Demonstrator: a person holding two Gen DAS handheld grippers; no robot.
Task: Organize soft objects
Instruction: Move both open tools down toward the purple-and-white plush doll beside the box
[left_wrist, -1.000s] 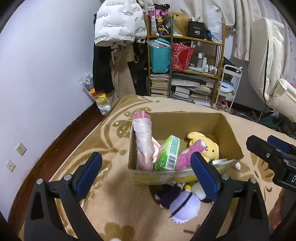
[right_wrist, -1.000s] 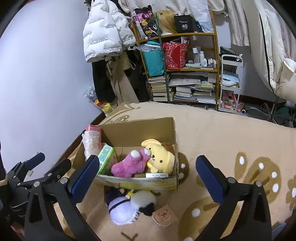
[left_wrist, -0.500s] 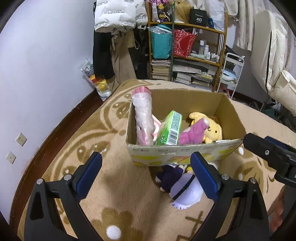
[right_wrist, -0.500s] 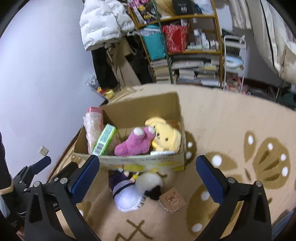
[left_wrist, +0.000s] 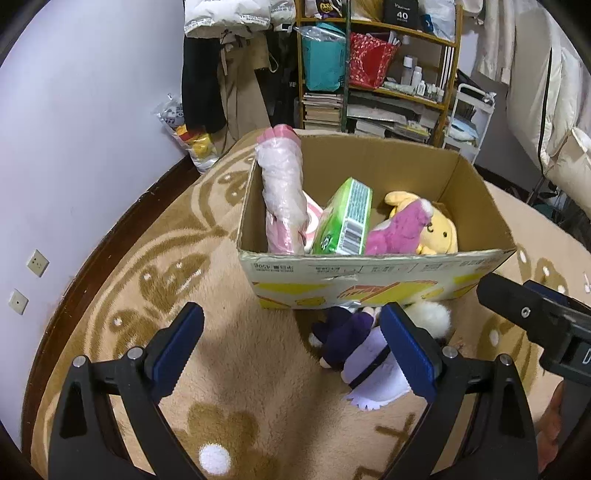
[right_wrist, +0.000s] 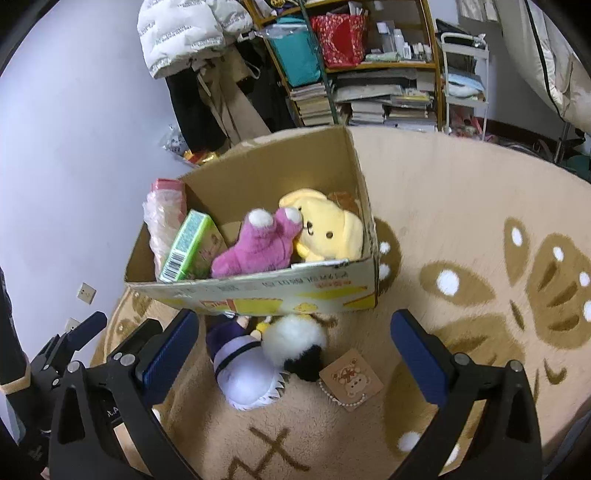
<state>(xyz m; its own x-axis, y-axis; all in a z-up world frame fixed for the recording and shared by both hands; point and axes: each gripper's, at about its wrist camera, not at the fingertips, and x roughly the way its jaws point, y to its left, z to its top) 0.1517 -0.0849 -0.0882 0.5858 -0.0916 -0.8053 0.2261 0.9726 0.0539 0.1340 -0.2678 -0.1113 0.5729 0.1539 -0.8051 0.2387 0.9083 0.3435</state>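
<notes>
An open cardboard box (left_wrist: 369, 280) (right_wrist: 258, 291) stands on the rug. It holds a yellow plush dog (right_wrist: 328, 229) (left_wrist: 439, 232), a magenta plush (right_wrist: 258, 247) (left_wrist: 399, 229), a green pack (left_wrist: 347, 218) (right_wrist: 184, 243) and a pink wrapped roll (left_wrist: 282, 184) (right_wrist: 162, 218). A purple-and-lilac plush doll (right_wrist: 243, 365) (left_wrist: 362, 350) with a white-and-black furry part (right_wrist: 295, 339) lies on the rug against the box front. My left gripper (left_wrist: 291, 347) is open, just left of the doll. My right gripper (right_wrist: 295, 358) is open, above the doll.
A small card with a bear picture and bead chain (right_wrist: 351, 380) lies right of the doll. A cluttered shelf (left_wrist: 376, 74) and hanging coats (right_wrist: 192, 48) stand behind the box. The wall (left_wrist: 74, 147) is on the left. A white trolley (right_wrist: 461, 77) stands at the back right.
Both grippers have tilted down and moved closer to the box and the doll, which now sit larger and higher in view. Both stay open and empty.
</notes>
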